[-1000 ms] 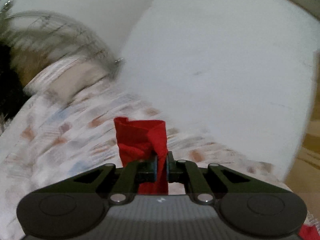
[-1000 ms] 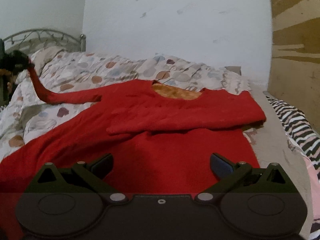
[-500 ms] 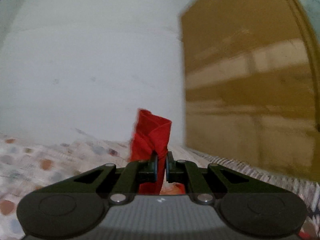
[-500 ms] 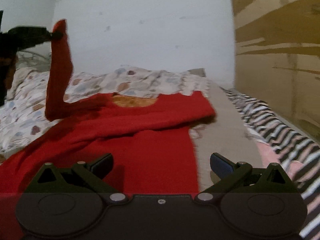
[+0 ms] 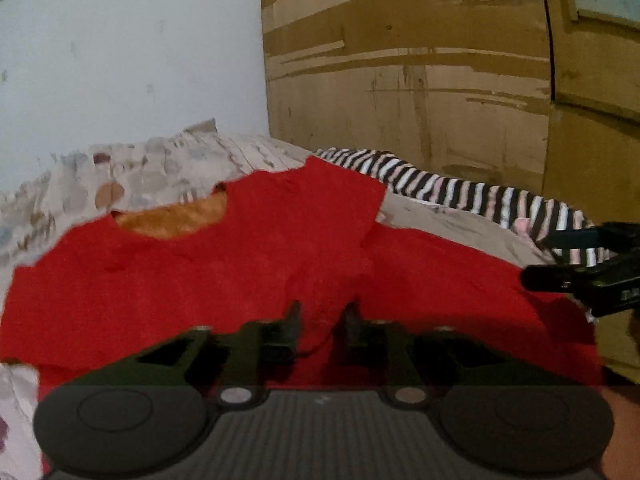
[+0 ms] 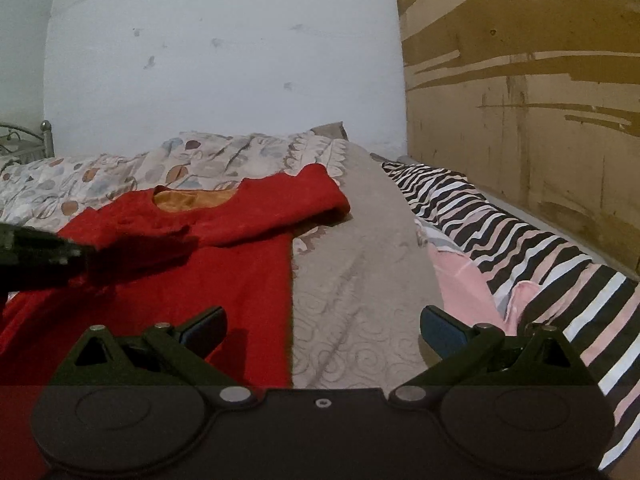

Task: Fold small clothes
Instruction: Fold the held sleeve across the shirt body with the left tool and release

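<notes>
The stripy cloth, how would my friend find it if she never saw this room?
Start at the big brown wooden wall on the right side of the bed. Right along its foot lies the stripy cloth, next to the red top. It is the only thing with black and white stripes, with pink showing underneath; the quilt has spots instead.

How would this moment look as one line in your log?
left gripper: open over red top | right gripper: open, empty | sleeves folded in
</notes>
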### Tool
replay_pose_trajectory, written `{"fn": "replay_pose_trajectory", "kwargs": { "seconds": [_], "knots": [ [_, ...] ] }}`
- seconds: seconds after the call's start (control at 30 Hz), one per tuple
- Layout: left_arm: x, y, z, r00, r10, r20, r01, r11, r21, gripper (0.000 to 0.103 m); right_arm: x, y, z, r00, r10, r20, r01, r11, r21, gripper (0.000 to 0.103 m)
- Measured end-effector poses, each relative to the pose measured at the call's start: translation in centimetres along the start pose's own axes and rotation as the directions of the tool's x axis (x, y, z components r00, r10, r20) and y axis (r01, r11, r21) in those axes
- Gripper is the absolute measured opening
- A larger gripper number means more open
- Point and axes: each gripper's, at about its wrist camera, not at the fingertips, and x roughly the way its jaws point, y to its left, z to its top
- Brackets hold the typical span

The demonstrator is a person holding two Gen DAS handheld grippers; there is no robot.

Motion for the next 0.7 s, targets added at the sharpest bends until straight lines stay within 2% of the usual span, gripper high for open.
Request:
{"fn": "replay_pose_trajectory", "kwargs": {
  "seconds": [0.07,0.1,0.17,0.23,0.33,0.4,0.57,0.6,0.67,0.7],
  "knots": [
    [-1.2,0.1,-0.5,1.0,-0.018,0.008,0.018,1.0,-0.016,0.076,0.0,0.3,0.0,1.0,0.009,0.003,-0.009,1.0,-0.007,0.102],
    [-1.9,0.1,-0.6,1.0,-0.006,0.006,0.006,1.0,-0.016,0.082,0.0,0.5,0.1,1.0,0.014,0.005,-0.013,1.0,-0.013,0.102],
    [-3.1,0.0,-0.8,1.0,0.027,-0.007,-0.027,1.0,0.001,0.085,0.2,1.0,0.3,1.0,0.023,0.014,-0.022,0.999,-0.027,0.102],
    [-4.0,0.2,-0.6,0.994,0.1,-0.038,-0.099,0.995,0.013,0.089,0.2,1.6,0.7,0.999,0.036,0.029,-0.035,0.999,-0.039,0.102],
    [-5.4,1.7,-1.4,0.966,0.25,-0.073,-0.249,0.968,0.024,0.099,0.6,2.6,1.5,0.997,0.072,0.038,-0.07,0.996,-0.05,0.102],
    [-6.3,3.2,-2.3,0.933,0.351,-0.083,-0.35,0.936,0.031,0.102,0.9,3.3,2.0,0.994,0.098,0.043,-0.096,0.994,-0.061,0.102],
    [-6.5,8.7,-4.0,0.83,0.538,-0.146,-0.542,0.84,0.018,0.102,3.3,6.2,3.9,0.986,0.166,-0.001,-0.166,0.981,-0.102,0.102],
    [-6.1,9.7,-4.1,0.797,0.583,-0.157,-0.587,0.809,0.028,0.102,4.0,6.9,4.4,0.985,0.174,-0.013,-0.175,0.979,-0.106,0.102],
    [-5.3,11.6,-4.2,0.75,0.646,-0.145,-0.647,0.761,0.042,0.102,5.6,8.2,5.4,0.982,0.186,-0.041,-0.189,0.976,-0.108,0.102],
    [-4.6,12.4,-3.9,0.734,0.666,-0.135,-0.666,0.744,0.051,0.102,6.5,8.7,5.9,0.981,0.19,-0.05,-0.194,0.976,-0.102,0.102]
  ]
}}
